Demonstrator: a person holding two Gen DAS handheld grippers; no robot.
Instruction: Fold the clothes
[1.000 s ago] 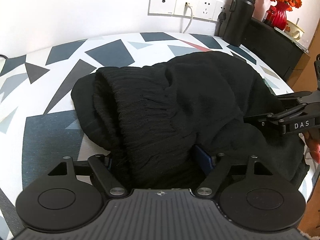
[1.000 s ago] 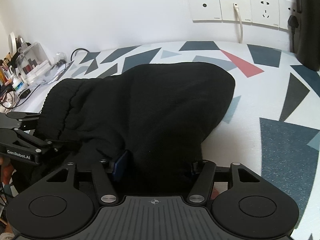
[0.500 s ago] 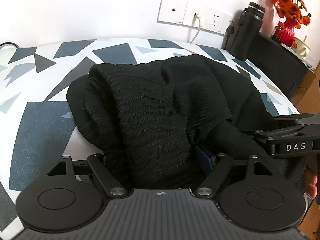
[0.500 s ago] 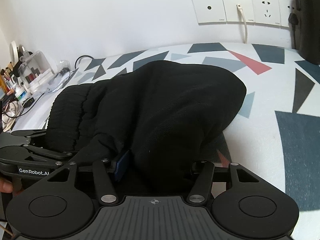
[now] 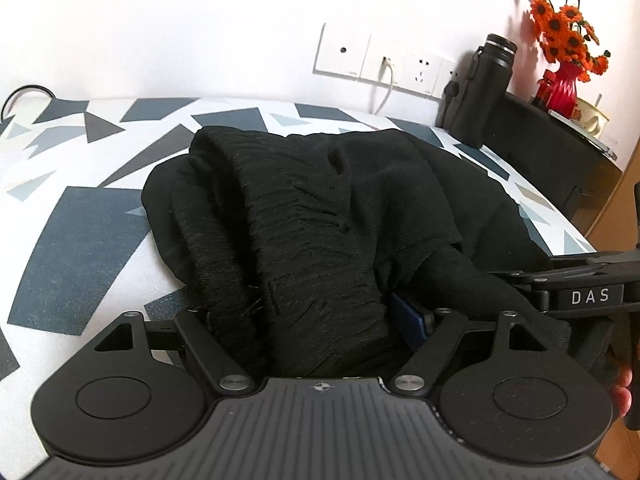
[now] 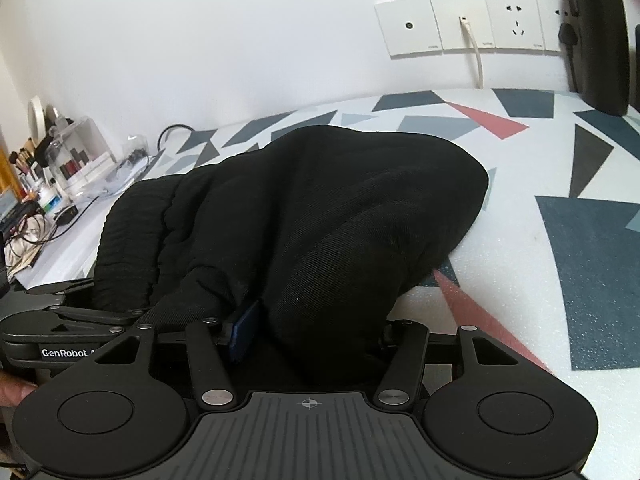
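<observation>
Left wrist: black garment [image 5: 320, 220] hides both tongs' tips, grip unclear | flask [image 5: 486, 88], vase [image 5: 558, 88] behind

My L gripper [image 5: 320, 320] clamps ribbed hem of black garment [image 5: 320, 208]; R gripper [image 5: 560, 280] alongside, buried in cloth.

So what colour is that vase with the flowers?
Red. The vase holding orange flowers shows only in the left wrist view, at the far right.
</observation>
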